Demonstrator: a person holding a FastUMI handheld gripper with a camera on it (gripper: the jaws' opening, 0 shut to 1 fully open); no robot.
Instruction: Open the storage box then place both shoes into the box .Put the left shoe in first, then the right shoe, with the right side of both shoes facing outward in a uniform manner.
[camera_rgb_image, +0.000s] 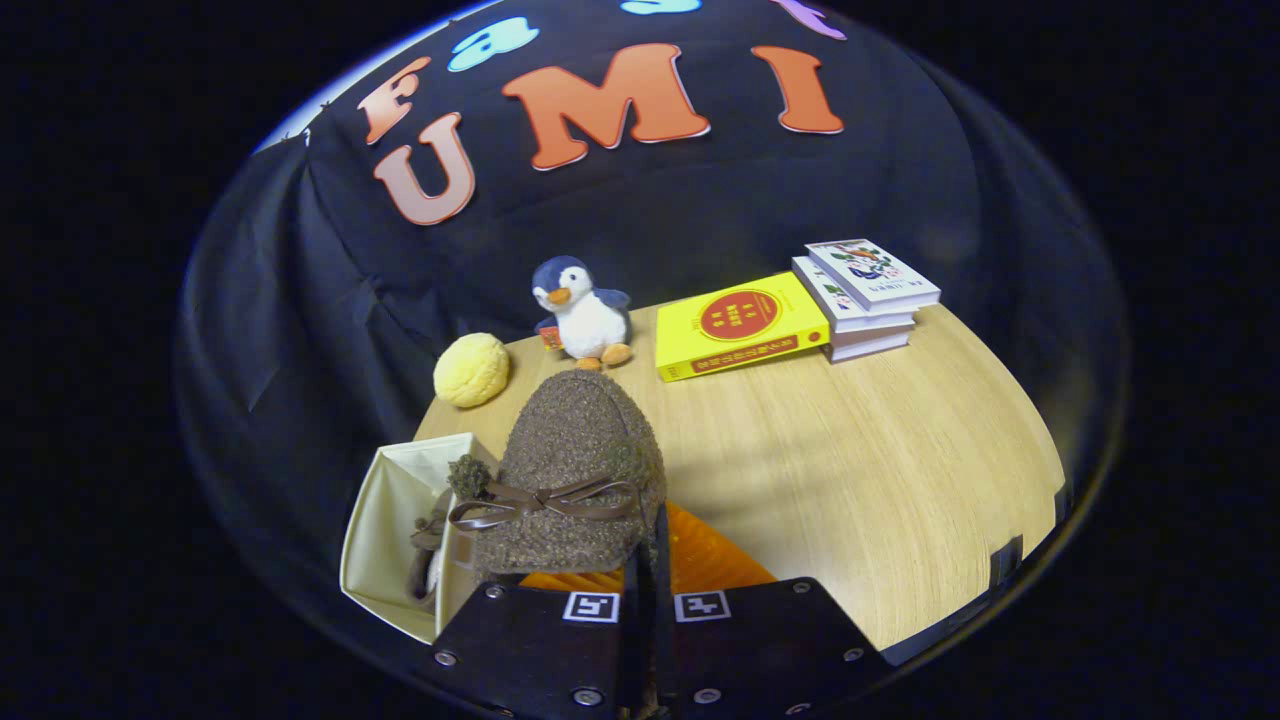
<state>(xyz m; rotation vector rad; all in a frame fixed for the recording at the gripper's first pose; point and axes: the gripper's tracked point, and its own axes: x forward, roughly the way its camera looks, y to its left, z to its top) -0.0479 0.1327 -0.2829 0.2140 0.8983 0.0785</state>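
Note:
My gripper (647, 592) is shut on a brown fuzzy shoe (580, 450) with a brown ribbon bow, the fingers pinching its near rim. The shoe's toe points away from me, over the wooden table (880, 450). Just left of the held shoe stands the open cream storage box (385, 520). A second shoe (430, 560) with the same bow lies inside it, mostly hidden by the box wall and the held shoe. An orange ribbed surface (712, 562) shows under the held shoe, right by the fingers; I cannot tell what it belongs to.
Beyond the shoe sit a penguin plush (585, 310) and a yellow fuzzy ball (471, 369) near the table's far edge. A yellow book (738, 325) and a stack of white books (865, 295) lie at the far right.

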